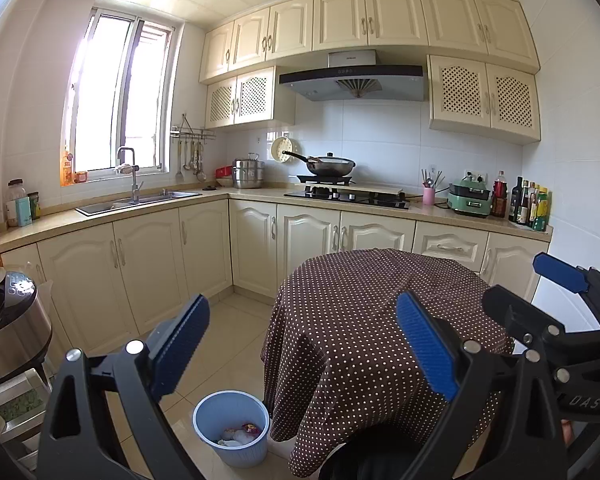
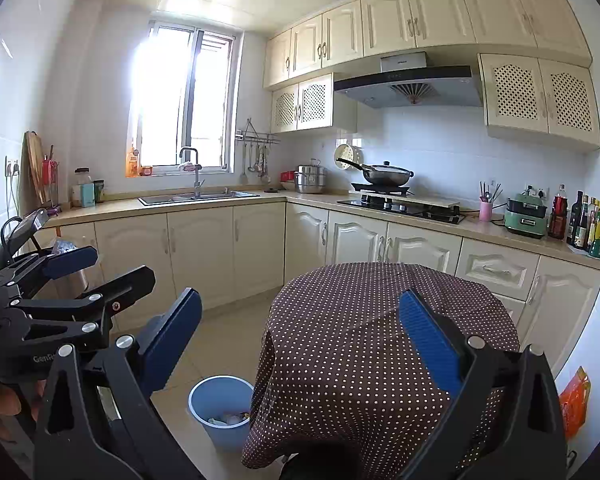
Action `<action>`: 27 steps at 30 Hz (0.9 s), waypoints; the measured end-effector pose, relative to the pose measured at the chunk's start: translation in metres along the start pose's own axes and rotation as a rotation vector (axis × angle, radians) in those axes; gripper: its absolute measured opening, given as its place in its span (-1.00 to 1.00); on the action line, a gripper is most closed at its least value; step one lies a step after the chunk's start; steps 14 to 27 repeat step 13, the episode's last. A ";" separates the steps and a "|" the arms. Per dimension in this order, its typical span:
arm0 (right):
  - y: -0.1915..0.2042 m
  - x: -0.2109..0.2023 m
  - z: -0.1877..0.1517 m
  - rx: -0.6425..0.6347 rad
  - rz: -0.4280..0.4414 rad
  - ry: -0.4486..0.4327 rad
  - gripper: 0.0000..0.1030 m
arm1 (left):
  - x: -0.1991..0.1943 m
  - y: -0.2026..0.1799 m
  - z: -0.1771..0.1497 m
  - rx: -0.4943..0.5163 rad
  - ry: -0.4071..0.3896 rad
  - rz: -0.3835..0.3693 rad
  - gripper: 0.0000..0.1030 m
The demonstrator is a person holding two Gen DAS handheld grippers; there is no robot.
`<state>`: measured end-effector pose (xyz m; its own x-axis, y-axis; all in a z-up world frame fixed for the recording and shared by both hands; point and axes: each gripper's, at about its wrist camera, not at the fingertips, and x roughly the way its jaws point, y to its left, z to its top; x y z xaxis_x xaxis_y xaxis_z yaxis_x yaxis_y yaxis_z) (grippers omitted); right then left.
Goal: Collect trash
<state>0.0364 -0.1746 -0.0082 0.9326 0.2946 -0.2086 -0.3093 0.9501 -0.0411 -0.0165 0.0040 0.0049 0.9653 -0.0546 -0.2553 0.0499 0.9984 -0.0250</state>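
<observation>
Round bench [image 1: 380, 312] under a brown dotted cloth stood bare on top in both views; no trash showed on it. The trash lay already in the blue bin [image 1: 231, 428] on the floor, just beside the cloth's left drape: wrappers and white scraps [image 1: 236, 434] at the bottom. Left gripper [image 1: 304, 344] and right gripper [image 2: 300, 340] both hung above the bench's near edge, jaws spread wide, nothing between them. Judged risks: the cloth hung low and loose, so a gripper dropping toward the bin could snag the hem and drag it; the bin looked light and could tip if nudged at the rim. The two grippers sat close together and might clash. Left view showed the bin's contents plainly, incl. a reddish wrapper; right view hid part of the bin behind the cloth but alone showed an orange bag [image 2: 576, 400] at the right wall.
</observation>
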 end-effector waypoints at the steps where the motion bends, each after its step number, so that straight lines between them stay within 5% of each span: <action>1: -0.001 0.001 0.001 0.001 0.002 0.002 0.86 | 0.001 0.000 -0.001 0.000 0.003 0.000 0.80; 13: -0.016 0.051 -0.008 0.032 0.019 0.082 0.86 | 0.041 0.015 -0.012 -0.024 0.087 0.020 0.80; 27: -0.016 0.051 -0.008 0.032 0.019 0.082 0.86 | 0.041 0.015 -0.012 -0.024 0.087 0.020 0.80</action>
